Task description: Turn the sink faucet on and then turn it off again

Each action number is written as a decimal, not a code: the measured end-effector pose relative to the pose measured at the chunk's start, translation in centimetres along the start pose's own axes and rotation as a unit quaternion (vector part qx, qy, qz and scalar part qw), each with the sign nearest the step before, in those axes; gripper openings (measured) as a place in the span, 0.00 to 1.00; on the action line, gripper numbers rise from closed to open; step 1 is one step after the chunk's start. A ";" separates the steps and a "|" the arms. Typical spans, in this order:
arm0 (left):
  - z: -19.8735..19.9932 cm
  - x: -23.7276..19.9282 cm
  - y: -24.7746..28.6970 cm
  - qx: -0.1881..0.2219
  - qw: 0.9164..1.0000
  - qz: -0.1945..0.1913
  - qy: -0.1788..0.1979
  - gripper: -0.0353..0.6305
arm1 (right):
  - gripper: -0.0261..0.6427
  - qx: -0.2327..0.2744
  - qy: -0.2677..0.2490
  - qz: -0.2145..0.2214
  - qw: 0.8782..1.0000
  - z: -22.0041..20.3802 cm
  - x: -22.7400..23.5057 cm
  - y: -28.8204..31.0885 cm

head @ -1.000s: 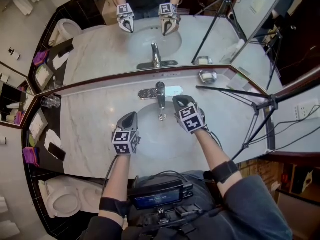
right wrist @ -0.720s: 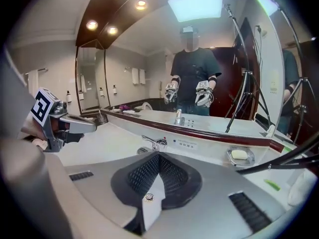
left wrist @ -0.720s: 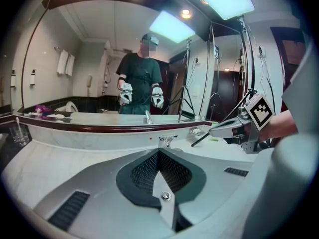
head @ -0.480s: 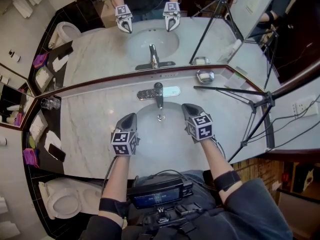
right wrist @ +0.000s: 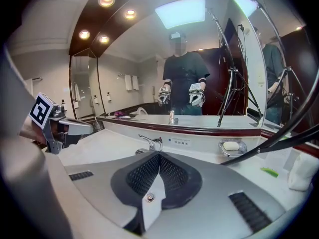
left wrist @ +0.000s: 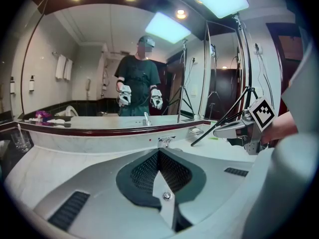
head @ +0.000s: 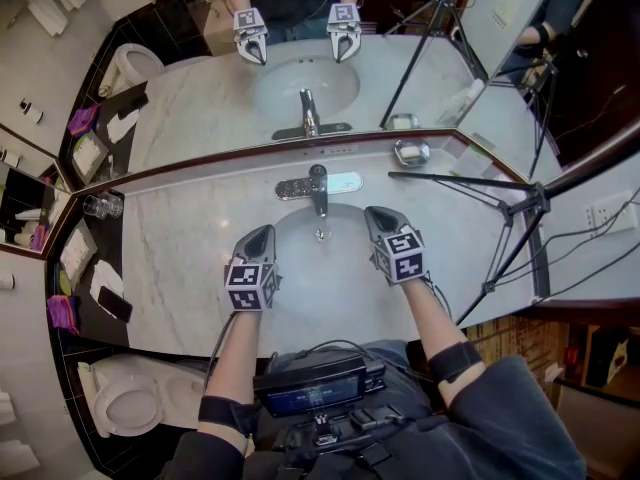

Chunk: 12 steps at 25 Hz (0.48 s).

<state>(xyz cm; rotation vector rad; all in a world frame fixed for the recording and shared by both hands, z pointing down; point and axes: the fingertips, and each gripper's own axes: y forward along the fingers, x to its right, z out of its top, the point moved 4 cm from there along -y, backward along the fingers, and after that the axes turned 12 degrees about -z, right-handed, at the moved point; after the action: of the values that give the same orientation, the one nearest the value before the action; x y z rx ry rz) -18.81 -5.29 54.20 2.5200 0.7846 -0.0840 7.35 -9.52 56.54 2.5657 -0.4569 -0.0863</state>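
Flanking faucet (head: 319,190): left claw (head: 261,232), right claw (head: 378,213)

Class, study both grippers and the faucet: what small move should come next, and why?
Probably ease the right gripper back to rest rather than reach again. It has just drawn away from the faucet, both it and the left gripper are shut on nothing, and no water shows running, so the faucet looks already off.
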 end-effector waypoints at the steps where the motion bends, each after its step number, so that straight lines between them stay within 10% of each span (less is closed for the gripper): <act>1: 0.0 0.0 0.0 0.000 1.000 0.000 -0.001 0.06 | 0.07 0.000 -0.011 -0.002 1.000 0.2 -0.2 0.2; 12: -0.5 -0.7 0.0 -0.005 1.000 0.006 -0.009 0.06 | 0.26 -0.005 -0.218 0.020 0.976 2.6 -4.3 3.9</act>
<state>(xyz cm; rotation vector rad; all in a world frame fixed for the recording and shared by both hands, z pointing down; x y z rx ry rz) -19.44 -5.34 54.79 2.5107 0.7610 -0.0986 1.75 -12.46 56.16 2.5202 -0.6662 -0.6439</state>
